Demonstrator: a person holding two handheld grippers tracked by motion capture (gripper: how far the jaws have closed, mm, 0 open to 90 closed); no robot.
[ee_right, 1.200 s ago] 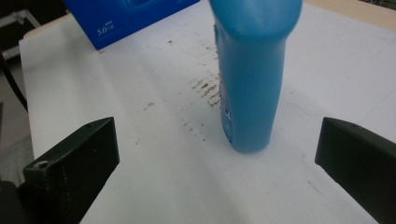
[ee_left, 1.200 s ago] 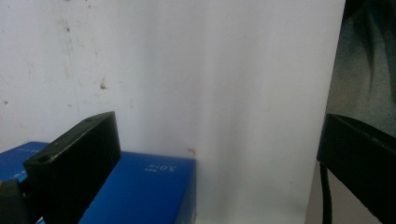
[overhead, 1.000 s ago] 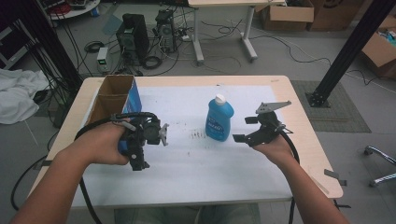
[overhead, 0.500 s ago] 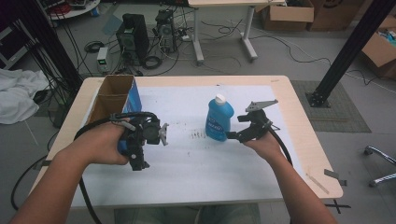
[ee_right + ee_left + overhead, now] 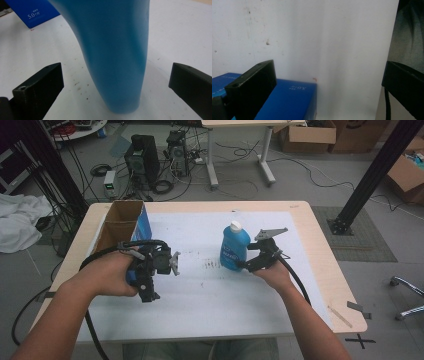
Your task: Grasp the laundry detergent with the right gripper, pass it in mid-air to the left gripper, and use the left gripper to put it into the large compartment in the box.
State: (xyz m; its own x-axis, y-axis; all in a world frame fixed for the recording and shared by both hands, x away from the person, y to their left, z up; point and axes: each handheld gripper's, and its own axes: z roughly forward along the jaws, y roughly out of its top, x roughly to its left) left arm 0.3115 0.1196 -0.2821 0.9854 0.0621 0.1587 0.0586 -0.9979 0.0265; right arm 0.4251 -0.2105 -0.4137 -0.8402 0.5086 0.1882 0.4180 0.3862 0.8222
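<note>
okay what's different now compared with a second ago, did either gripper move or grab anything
The right gripper moved left across the table toward the blue bottle and now sits right beside it, jaws open to either side of the bottle's lower part, nothing gripped yet. The left gripper stayed put by the blue box, jaws open. The bottle itself stands upright in the same spot.

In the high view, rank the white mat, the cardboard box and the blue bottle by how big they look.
1. White mat, by far the largest.
2. Cardboard box, open-topped with a blue side.
3. Blue bottle, standing upright between the right gripper's open jaws; clearly smallest.
</note>
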